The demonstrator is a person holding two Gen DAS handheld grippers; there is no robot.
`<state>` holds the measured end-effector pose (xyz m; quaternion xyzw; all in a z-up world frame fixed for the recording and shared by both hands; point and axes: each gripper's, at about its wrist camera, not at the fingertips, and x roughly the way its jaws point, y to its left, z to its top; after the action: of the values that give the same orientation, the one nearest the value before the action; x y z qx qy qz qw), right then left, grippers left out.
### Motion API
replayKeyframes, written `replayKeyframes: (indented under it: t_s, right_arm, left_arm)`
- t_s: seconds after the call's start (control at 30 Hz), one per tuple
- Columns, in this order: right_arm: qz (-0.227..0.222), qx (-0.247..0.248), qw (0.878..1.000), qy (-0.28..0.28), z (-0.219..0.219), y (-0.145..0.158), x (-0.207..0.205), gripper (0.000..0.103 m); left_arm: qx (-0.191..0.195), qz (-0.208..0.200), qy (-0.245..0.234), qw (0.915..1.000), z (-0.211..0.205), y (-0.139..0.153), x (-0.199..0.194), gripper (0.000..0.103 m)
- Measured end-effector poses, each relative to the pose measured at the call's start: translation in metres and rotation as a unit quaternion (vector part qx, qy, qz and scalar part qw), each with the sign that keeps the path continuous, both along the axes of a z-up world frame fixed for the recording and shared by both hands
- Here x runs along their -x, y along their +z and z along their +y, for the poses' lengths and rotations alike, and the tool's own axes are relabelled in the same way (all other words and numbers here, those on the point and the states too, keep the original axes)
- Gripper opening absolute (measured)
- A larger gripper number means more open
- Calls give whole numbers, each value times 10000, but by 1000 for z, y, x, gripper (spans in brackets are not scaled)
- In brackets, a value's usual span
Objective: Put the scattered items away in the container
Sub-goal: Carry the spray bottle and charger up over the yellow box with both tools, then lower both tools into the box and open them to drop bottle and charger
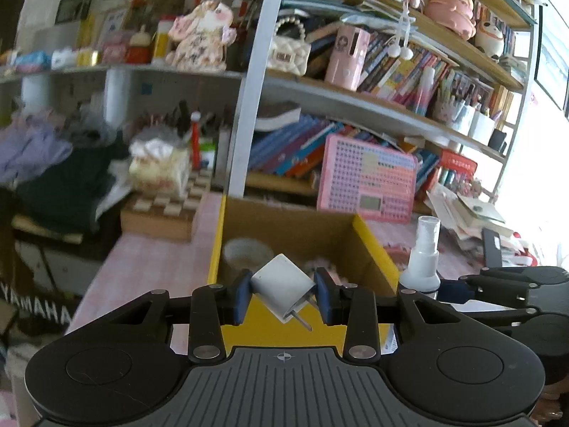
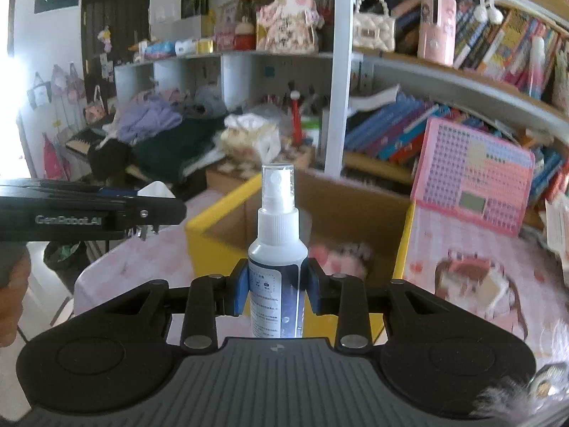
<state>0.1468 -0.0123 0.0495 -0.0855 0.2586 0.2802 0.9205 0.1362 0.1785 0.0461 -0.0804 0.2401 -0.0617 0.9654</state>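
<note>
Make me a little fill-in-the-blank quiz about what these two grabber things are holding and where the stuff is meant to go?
1. The left gripper is shut on a white ____ with metal prongs.
2. The right gripper holds a spray bottle that stands ____.
3. The cardboard box has a rim coloured ____.
4. The bottle's cap is ____, not coloured.

Missing words: plug adapter; upright; yellow; clear

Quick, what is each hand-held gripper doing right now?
Left hand-held gripper: closed on the white plug adapter.
Right hand-held gripper: closed on the spray bottle.
</note>
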Motion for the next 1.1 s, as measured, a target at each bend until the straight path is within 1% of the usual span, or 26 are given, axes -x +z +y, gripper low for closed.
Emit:
replayKeyframes:
  t_s: [0.17, 0.27, 0.37, 0.47, 0.57, 0.63, 0.7, 0.77, 0.83, 1.0, 1.1]
  right_arm:
    - [-166, -38, 9998, 45, -2, 11, -47, 31]
    - [-65, -52, 10000, 15, 0, 11, -83, 31]
    - [366, -175, 9992, -31, 2, 5, -127, 31]
    - [959, -428, 9944, -62, 5, -8, -169, 31]
    - [1595, -541, 9856, -164, 10, -26, -204, 31]
    - [2006, -592, 9776, -248, 16, -39, -223, 31]
    - [2319, -588, 9704, -324, 22, -50, -238, 31]
    - [2557, -555, 9643, -412, 28, -62, -251, 31]
    - [2774, -543, 9577, -539, 32, -71, -262, 31]
    - [3173, -523, 9437, -777, 36, -91, -282, 31]
    - [3385, -586, 9347, -911, 35, -100, -287, 31]
  left_arm:
    - [-411, 64, -162, 9990, -14, 1, -48, 36]
    - [-468, 249, -205, 9984, -21, -7, -76, 36]
    - [-493, 527, -245, 9971, -26, -19, -100, 36]
    - [-542, 843, -245, 9947, -32, -33, -123, 36]
    - [-554, 1085, -193, 9924, -34, -47, -139, 36]
    - [-427, 1267, -166, 9909, -33, -54, -149, 36]
    - [-340, 1443, -161, 9888, -33, -60, -159, 36]
    - [-355, 1589, -162, 9865, -34, -65, -168, 36]
    - [-464, 1710, -178, 9840, -37, -69, -176, 36]
    - [-696, 2116, -135, 9748, -43, -80, -194, 36]
    - [-678, 2298, -171, 9707, -44, -86, -202, 36]
